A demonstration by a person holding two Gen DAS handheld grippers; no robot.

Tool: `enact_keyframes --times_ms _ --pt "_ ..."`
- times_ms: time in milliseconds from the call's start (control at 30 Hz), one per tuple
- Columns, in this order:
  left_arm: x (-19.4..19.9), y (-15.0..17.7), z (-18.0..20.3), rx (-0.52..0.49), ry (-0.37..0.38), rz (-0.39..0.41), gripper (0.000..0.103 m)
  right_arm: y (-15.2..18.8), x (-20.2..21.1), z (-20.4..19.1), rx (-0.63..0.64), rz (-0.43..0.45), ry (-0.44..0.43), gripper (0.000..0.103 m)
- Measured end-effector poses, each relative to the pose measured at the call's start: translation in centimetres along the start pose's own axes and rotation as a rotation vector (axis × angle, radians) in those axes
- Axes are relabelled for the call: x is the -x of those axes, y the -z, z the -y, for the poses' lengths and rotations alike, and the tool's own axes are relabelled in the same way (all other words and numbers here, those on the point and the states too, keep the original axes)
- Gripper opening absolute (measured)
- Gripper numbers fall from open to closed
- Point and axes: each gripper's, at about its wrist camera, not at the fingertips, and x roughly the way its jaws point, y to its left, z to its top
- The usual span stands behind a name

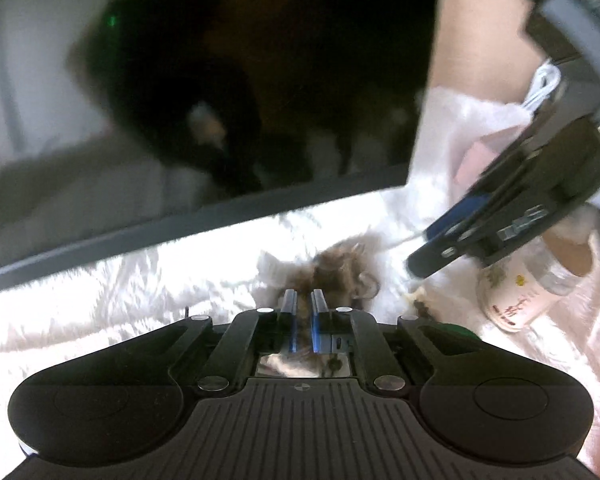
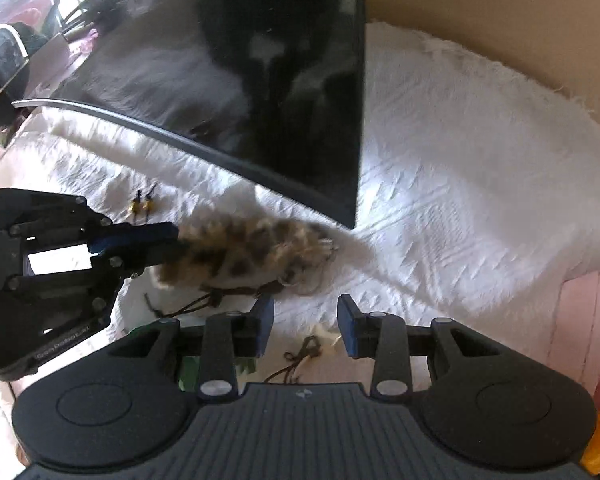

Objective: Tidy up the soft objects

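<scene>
A fluffy brown-and-cream spotted fur piece [image 2: 252,248] with dark cords hanging from it is lifted a little above the white textured cloth [image 2: 460,160]. My left gripper [image 2: 172,240] is shut on one end of it; in the left wrist view the fur piece [image 1: 340,268] sticks out past the narrow gap of the left gripper [image 1: 302,296]. My right gripper [image 2: 306,308] is open just in front of the fur, with nothing between its pads. It also shows from the side as the right gripper [image 1: 420,252] at the right of the left wrist view.
A large black glossy screen [image 2: 280,80] stands on the cloth right behind the fur. A small knotted brown cord with a pale bit [image 2: 304,352] lies under my right gripper. Two tiny yellow-and-black items [image 2: 142,206] lie to the left. A printed cup [image 1: 516,292] stands at the right.
</scene>
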Motion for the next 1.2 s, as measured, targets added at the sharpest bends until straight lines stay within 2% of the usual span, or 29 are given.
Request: enact_keyframes --times_ms 100,167,200,233,300,367,433,500,600,700,800,933,1200 --pt "-1.5 -0.4 2.5 -0.119 0.028 0.003 0.011 0.1 1.5 0.7 0.022 0.032 -0.034 0.034" --pt "-2.1 -1.1 3.9 -0.224 0.062 -0.017 0.017 0.7 2.8 0.8 0.083 0.082 -0.012 0.034" --pt "-2.7 -1.4 4.4 -0.273 0.063 -0.046 0.017 1.1 3.3 1.0 0.11 0.098 -0.002 0.034" --pt "-3.3 -1.6 4.8 -0.317 0.029 -0.078 0.016 1.3 3.8 1.1 0.12 0.106 0.003 0.034" --pt "-3.9 -2.2 4.9 -0.342 -0.022 -0.095 0.021 1.8 4.5 1.6 0.126 0.119 0.003 0.034" --pt "-4.7 -2.8 5.1 -0.351 -0.076 -0.124 0.019 2.3 4.9 2.1 0.117 0.126 -0.015 0.034" --pt "-5.8 -3.2 5.5 -0.359 -0.08 -0.158 0.019 2.7 5.1 2.6 0.106 0.132 -0.034 0.034" --pt "-7.2 -3.4 6.2 -0.372 -0.042 -0.205 0.02 2.9 5.2 3.0 0.093 0.133 -0.046 0.034" --pt "-8.9 -3.7 7.6 -0.407 -0.035 -0.224 0.022 3.3 5.5 3.7 0.074 0.138 -0.059 0.034" --pt "-10.1 -3.7 8.6 -0.455 -0.072 -0.255 0.022 3.6 5.6 4.4 0.06 0.143 -0.06 0.034" --pt "-10.2 -2.9 9.8 -0.551 -0.143 -0.264 0.024 4.0 5.9 4.8 0.058 0.153 -0.055 0.034" --pt "-10.5 -2.7 9.1 -0.506 -0.158 -0.273 0.031 4.4 5.6 5.0 0.053 0.142 -0.047 0.034" --pt "-10.7 -3.1 5.8 -0.24 -0.023 -0.254 0.029 4.4 6.0 4.8 0.075 0.141 -0.073 0.034"
